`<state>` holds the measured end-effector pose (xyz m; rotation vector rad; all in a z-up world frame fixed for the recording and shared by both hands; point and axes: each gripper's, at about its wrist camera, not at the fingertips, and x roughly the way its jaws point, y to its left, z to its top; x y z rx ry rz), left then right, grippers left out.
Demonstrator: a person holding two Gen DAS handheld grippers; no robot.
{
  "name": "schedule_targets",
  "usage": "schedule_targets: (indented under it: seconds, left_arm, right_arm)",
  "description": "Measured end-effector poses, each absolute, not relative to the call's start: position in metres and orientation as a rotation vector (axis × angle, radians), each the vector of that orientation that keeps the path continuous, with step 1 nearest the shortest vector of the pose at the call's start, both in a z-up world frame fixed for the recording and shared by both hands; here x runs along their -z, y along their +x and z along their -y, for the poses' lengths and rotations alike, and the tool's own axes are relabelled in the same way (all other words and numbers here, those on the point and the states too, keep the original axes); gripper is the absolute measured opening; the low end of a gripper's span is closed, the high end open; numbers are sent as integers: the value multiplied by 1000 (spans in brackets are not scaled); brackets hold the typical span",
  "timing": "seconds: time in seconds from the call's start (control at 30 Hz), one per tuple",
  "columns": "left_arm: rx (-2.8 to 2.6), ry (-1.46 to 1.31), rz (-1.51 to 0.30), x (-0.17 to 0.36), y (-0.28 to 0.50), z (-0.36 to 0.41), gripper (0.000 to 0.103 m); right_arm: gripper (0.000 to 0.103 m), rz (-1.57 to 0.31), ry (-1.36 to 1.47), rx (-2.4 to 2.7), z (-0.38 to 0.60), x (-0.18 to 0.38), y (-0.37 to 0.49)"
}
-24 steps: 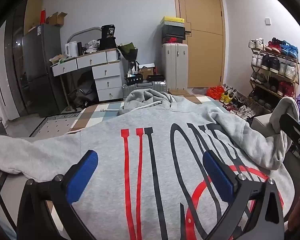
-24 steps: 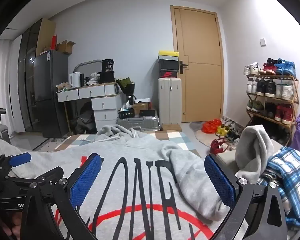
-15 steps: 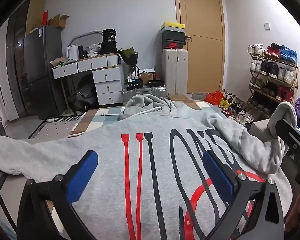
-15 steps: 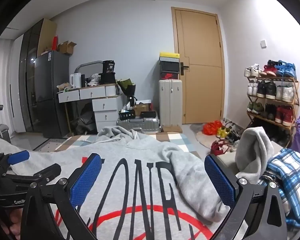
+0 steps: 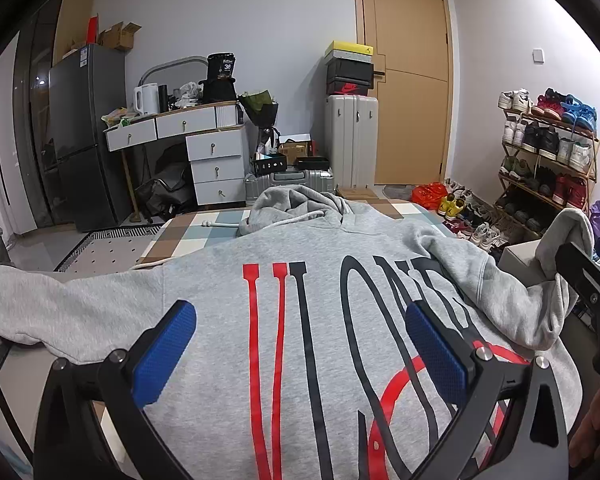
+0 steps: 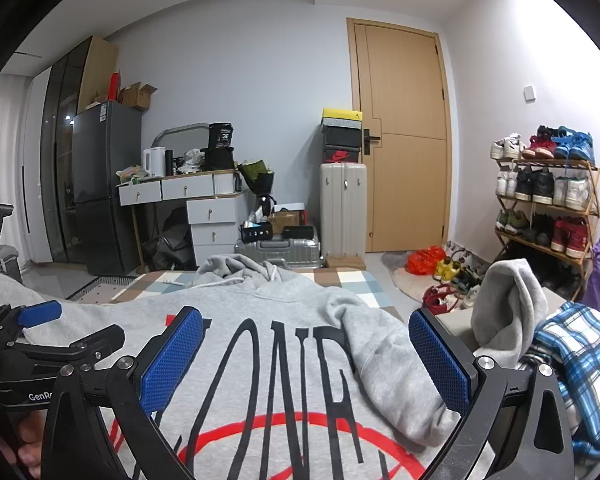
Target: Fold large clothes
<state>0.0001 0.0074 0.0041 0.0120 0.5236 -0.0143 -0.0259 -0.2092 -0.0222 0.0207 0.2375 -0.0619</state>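
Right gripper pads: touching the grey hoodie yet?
Cannot tell. In the right wrist view the right gripper has open jaws over the grey hoodie, but neither view plainly shows a gap or contact.

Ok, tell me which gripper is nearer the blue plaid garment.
Right. The right gripper hangs over the hoodie with the blue plaid garment just beside its right finger; the left gripper sits on its far side, over the hoodie's opposite half.

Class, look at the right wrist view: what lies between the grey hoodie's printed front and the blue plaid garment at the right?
In the right wrist view, the hoodie's own sleeve lies folded there, with a bunched grey cloth just before the plaid garment.
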Motion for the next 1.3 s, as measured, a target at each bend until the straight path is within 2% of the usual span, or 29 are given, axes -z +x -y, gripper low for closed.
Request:
schedule_targets:
  seconds: [1.3]
  left_arm:
    - [0, 15, -541, 0, 1, -9, 102]
  right_arm:
    - [103, -244, 39, 62, 212, 25, -25]
